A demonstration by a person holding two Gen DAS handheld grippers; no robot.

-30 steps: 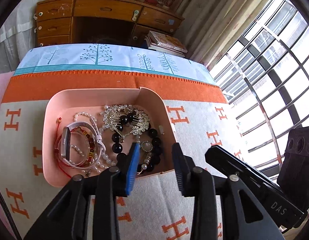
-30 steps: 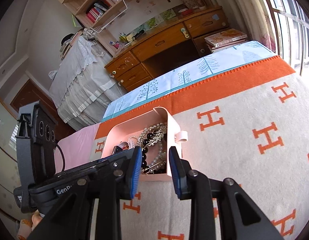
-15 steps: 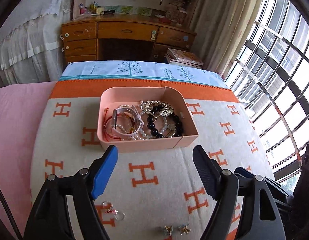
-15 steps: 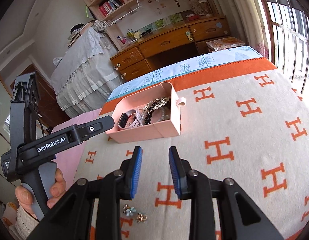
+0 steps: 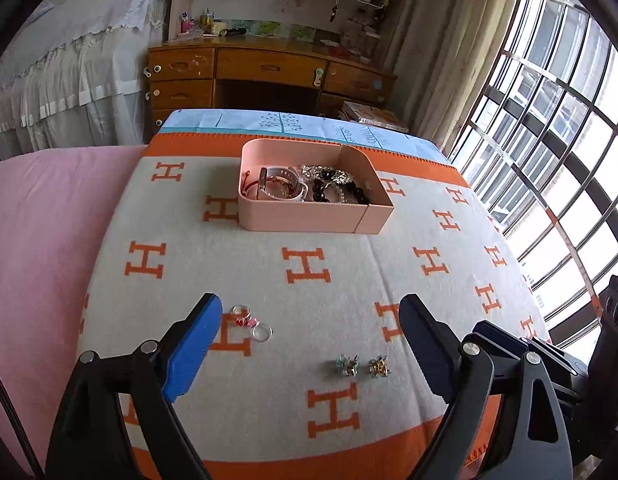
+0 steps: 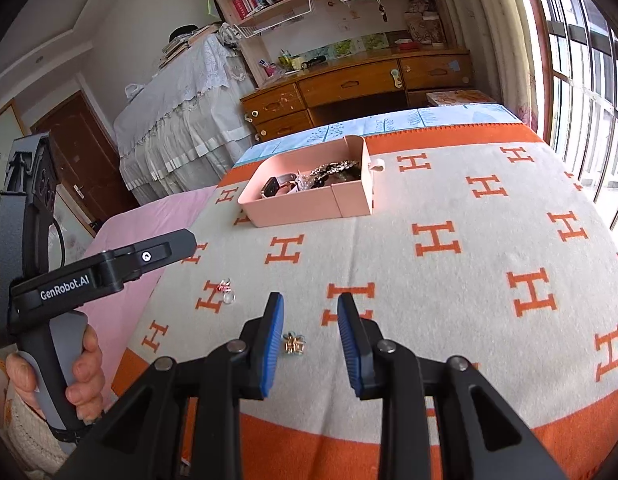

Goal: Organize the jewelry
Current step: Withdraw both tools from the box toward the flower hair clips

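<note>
From the left wrist view, the left gripper [image 5: 311,314] hangs over a blanket [image 5: 349,248] patterned with orange H letters, its jaws having just been opening and now spread wide with nothing between them but bare blanket. Just beside its blue left pad lie the rings [image 5: 253,324], a small cluster with a red stone among them, and nearer the right finger sit two small earrings [image 5: 361,365] side by side, one greenish and one gold. Farther off on the blanket stands the pink box [image 5: 309,216], holding a white watch [image 5: 277,184], dark beads [image 5: 329,194] and silvery chains heaped together. A wooden desk [image 5: 269,76] stands beyond the bed. From the right wrist view, the right gripper [image 6: 311,312] has its jaws set narrow and empty, not gripping anything; the gold earring [image 6: 294,345] lies on the blanket just beside its left pad, seen in the gap. The rings [image 6: 226,290] lie well to the left, and the pink box [image 6: 305,204] sits farther away. At the left edge a hand [image 6: 69,380] grips the handle of the left gripper
</note>
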